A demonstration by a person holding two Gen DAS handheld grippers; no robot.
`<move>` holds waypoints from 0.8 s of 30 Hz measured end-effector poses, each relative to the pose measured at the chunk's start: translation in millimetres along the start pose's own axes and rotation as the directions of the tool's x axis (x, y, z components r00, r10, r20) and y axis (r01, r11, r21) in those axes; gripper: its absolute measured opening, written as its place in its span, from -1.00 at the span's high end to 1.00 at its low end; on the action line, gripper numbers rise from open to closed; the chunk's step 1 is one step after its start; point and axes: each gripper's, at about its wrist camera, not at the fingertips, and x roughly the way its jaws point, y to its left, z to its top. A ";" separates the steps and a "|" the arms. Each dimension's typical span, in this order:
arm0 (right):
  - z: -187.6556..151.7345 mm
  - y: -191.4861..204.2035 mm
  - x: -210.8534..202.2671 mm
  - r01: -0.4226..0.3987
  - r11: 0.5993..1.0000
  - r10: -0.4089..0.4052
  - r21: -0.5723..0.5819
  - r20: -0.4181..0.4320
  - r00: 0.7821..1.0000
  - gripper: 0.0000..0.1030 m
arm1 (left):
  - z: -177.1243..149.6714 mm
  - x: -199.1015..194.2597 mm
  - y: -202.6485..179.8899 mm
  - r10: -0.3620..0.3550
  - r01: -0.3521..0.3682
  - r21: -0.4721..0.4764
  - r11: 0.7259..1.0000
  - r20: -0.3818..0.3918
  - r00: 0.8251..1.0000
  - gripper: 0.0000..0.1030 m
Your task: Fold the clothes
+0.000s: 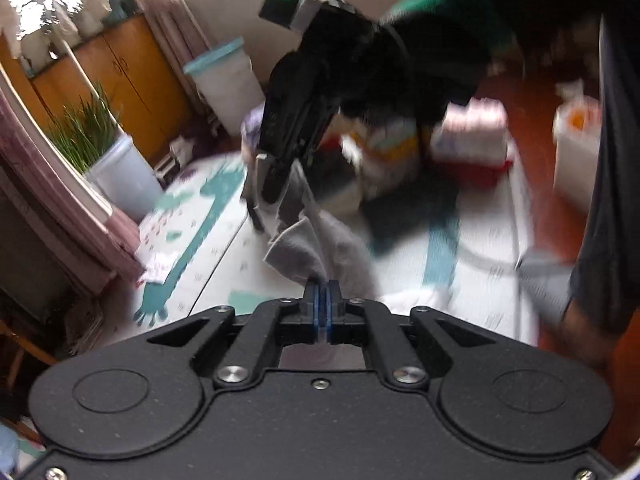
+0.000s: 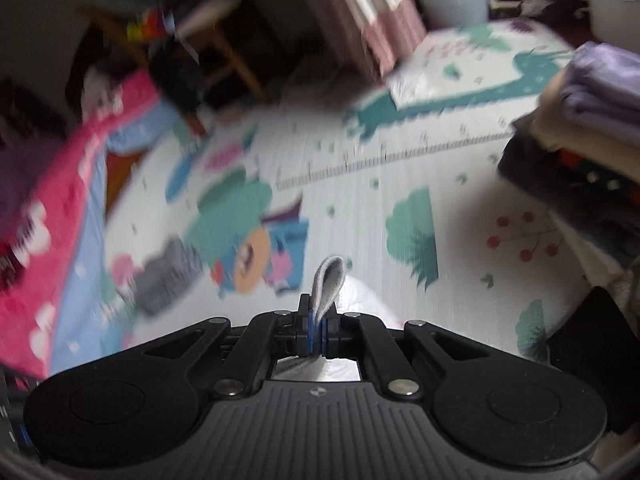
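left gripper (image 1: 322, 292) clamped on grey cloth (image 1: 308, 236), frame centre | right gripper (image 1: 270, 176) pinches its other edge, held above mat (image 2: 400, 200) | folded stack (image 2: 588, 92) at right: some done, this fold just starting

Grey cloth (image 1: 316, 240) motion-smeared, clothes pile (image 1: 384, 148) blurred, person's dark garment (image 1: 612, 184) cut by frame edge

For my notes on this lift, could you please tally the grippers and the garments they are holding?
Grippers: 2, left gripper and right gripper, both shut.
Garments held: 1, grey cloth, pinched by both.
Total: 3
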 end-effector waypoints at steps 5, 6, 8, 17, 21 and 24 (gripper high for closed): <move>2.7 -12.0 -65.4 -0.036 0.996 0.024 0.085 0.144 0.989 0.89 | 36.5 -14.6 -27.5 -0.012 0.014 -0.019 1.000 0.101 0.995 0.99; 1.2 -15.4 -77.1 -0.040 0.995 0.024 0.094 0.172 0.985 0.89 | 43.5 -16.9 -30.9 -0.019 0.023 -0.028 0.999 0.123 0.992 0.99; -1.1 -23.6 -100.0 -0.055 0.992 0.028 0.112 0.227 0.973 0.89 | 56.8 -20.3 -36.2 -0.037 0.047 -0.055 0.997 0.168 0.985 0.99; -3.6 -34.7 -170.5 0.005 0.996 -0.044 0.095 0.418 0.907 0.89 | 85.1 -26.2 -41.7 -0.085 0.148 -0.213 0.966 0.278 0.957 0.99; 6.1 -3.9 -128.3 0.098 0.995 -0.093 0.006 0.369 0.925 0.89 | 60.8 -17.4 -28.3 -0.044 0.097 -0.263 0.960 0.200 0.979 0.99; 14.6 17.7 -62.5 0.170 0.983 -0.146 -0.071 0.269 0.952 0.89 | 27.6 -1.9 -15.5 0.000 0.029 -0.311 0.950 0.095 0.995 0.99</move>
